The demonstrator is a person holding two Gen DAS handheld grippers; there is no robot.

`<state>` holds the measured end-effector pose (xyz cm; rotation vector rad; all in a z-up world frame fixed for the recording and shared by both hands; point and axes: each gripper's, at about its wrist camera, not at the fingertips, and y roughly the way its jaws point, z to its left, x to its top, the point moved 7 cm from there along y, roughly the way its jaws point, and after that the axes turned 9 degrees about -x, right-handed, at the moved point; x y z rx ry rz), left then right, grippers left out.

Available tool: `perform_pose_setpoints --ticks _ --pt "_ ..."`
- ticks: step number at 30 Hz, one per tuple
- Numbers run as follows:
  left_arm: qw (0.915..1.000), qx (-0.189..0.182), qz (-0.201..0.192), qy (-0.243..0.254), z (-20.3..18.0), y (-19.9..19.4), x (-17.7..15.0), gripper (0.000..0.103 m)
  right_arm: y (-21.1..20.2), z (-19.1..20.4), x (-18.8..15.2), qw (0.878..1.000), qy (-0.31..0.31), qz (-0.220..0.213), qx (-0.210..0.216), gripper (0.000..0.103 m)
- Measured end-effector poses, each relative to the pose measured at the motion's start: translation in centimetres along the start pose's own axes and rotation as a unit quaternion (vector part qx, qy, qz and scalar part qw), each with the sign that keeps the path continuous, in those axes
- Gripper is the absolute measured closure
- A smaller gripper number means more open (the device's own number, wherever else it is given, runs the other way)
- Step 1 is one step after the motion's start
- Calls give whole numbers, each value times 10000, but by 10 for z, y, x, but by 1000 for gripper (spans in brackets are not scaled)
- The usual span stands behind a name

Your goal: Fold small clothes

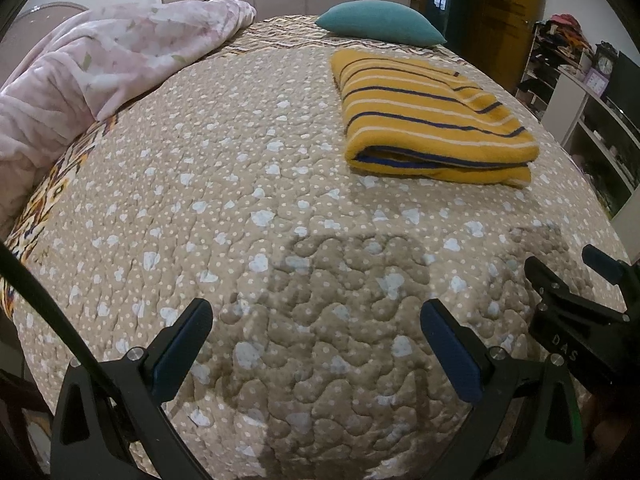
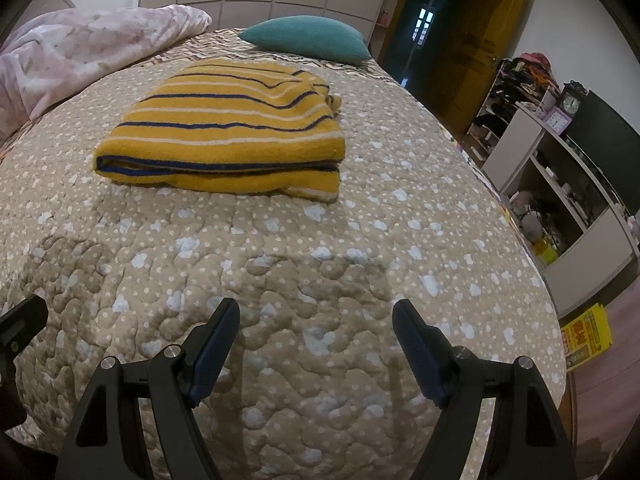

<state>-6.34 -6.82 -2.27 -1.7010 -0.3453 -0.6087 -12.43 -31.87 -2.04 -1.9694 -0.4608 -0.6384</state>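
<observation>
A mustard-yellow garment with navy and white stripes (image 1: 432,120) lies folded into a thick rectangle on the beige quilted bed cover (image 1: 224,184). It also shows in the right wrist view (image 2: 228,132), folded edge towards me. My left gripper (image 1: 316,316) is open and empty, above the bare quilt, well short of the garment and to its left. My right gripper (image 2: 316,316) is open and empty, above the quilt in front of the garment. The right gripper's fingers (image 1: 560,280) show at the right edge of the left wrist view.
A teal pillow (image 1: 380,24) lies behind the garment near the headboard. A pink floral blanket (image 1: 100,64) is bunched at the bed's left side. White shelves with a clock (image 2: 560,168) stand right of the bed. A yellow packet (image 2: 588,336) lies on the floor.
</observation>
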Motion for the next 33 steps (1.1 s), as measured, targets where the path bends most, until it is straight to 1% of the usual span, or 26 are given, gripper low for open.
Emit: perform_pose_setpoints --ticks 15,26,30,33 --pt "10000 18 -11 -22 4 3 2 0 5 6 -1 10000 -69 54 -8 20" --pt "9999 30 -114 -103 12 -1 8 0 2 8 2 9999 -109 32 -28 20" --pt "9997 34 -196 -154 20 -4 14 0 2 9 3 9999 -147 60 3 20" --pt "9993 27 -179 -330 33 -4 19 0 4 7 4 9998 -131 109 31 20"
